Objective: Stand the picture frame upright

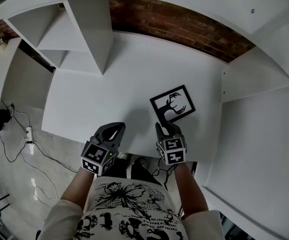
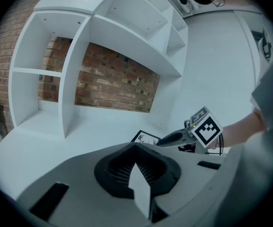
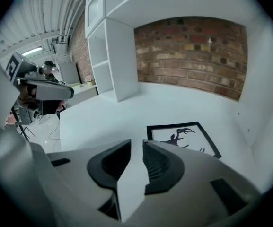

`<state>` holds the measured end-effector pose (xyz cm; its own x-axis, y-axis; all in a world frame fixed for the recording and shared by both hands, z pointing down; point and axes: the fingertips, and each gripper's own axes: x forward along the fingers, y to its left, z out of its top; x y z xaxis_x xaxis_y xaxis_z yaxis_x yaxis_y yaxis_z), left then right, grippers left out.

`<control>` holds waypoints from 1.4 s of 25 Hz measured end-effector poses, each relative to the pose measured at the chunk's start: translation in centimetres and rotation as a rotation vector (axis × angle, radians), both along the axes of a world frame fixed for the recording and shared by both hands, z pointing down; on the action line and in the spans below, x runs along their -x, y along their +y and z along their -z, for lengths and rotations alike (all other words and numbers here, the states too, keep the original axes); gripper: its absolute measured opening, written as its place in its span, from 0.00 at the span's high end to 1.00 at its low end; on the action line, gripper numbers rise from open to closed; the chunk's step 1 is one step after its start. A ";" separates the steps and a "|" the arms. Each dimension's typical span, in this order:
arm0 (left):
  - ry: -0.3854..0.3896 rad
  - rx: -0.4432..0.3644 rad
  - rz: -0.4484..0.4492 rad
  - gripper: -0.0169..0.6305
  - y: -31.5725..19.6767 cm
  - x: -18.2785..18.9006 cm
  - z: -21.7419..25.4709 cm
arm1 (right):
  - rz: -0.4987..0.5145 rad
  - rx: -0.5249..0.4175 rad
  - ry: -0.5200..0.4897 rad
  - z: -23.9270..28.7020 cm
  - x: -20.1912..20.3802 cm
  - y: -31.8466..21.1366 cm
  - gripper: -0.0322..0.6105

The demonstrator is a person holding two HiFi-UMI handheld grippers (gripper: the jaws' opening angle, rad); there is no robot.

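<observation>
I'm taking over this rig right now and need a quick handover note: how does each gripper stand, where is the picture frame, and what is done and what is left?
The left gripper: jaws shut, empty, over the near edge of the white desk, left of the frame.
The right gripper: jaws a little apart, nothing between them, tips at the frame's near edge.
The black rectangular picture frame with a deer silhouette: lying flat, face up, on the desk's right part.
Done: nothing on the frame yet.
Left: grip the frame and stand it upright.
</observation>
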<state>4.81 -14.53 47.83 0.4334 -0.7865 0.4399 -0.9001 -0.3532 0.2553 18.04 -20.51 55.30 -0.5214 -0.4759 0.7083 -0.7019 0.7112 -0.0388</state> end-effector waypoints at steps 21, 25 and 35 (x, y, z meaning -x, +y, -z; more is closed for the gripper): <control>0.012 0.090 0.143 0.96 2.5 2.6 -3.7 | 0.054 0.076 0.185 -8.2 0.5 -5.5 0.78; 0.015 0.072 0.157 0.96 2.5 2.6 -3.0 | 0.067 0.073 0.183 -8.2 0.9 -5.2 0.83; 0.006 0.075 0.138 0.96 4.2 0.6 -2.9 | 0.111 0.085 0.185 -8.2 1.0 -3.1 0.83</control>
